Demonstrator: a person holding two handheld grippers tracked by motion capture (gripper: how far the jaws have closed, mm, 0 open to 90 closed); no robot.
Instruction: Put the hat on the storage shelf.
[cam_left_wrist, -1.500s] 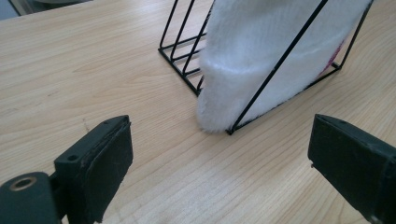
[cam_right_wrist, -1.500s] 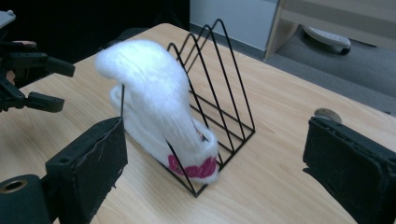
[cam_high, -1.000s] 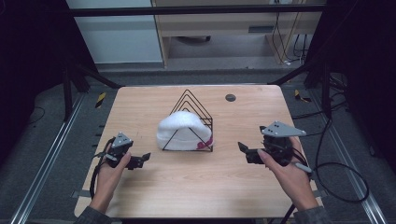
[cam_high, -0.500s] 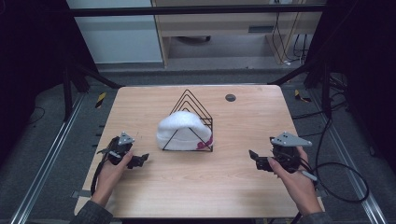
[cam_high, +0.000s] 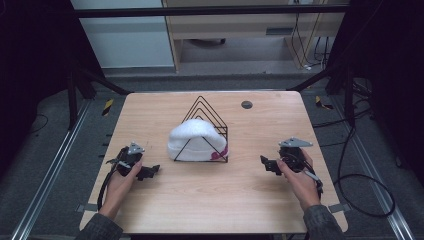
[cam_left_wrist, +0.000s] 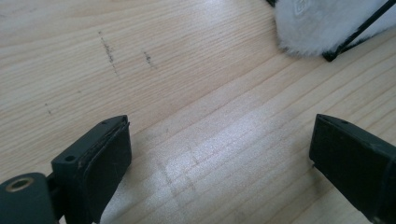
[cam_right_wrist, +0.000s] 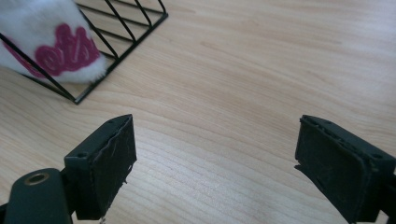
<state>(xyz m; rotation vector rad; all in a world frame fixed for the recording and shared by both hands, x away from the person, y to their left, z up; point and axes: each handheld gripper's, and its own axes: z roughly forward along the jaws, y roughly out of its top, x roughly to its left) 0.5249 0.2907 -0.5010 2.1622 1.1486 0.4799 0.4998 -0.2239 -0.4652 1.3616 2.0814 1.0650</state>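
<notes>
At the centre of the wooden counter (cam_high: 210, 200) stands a black wire rack (cam_high: 207, 131) of nested triangular frames, with a white fluffy hat (cam_high: 195, 141) resting inside it; a pink motif (cam_right_wrist: 70, 51) marks the hat's lower edge on the right claw's side. Left claw (cam_high: 150, 172), held low over the counter to the left of the rack, has its jaws spread wide with nothing between them, only bare wood grain. Right claw (cam_high: 265, 164), to the right of the rack and pointing toward it, is likewise wide and empty. Both claws sit apart from the hat and rack, with open counter between. A small dark disc (cam_high: 246, 104) lies near the far edge. Beyond the counter are a grey floor, pale cabinets, dark frame struts and trailing cables (cam_high: 360, 185).
</notes>
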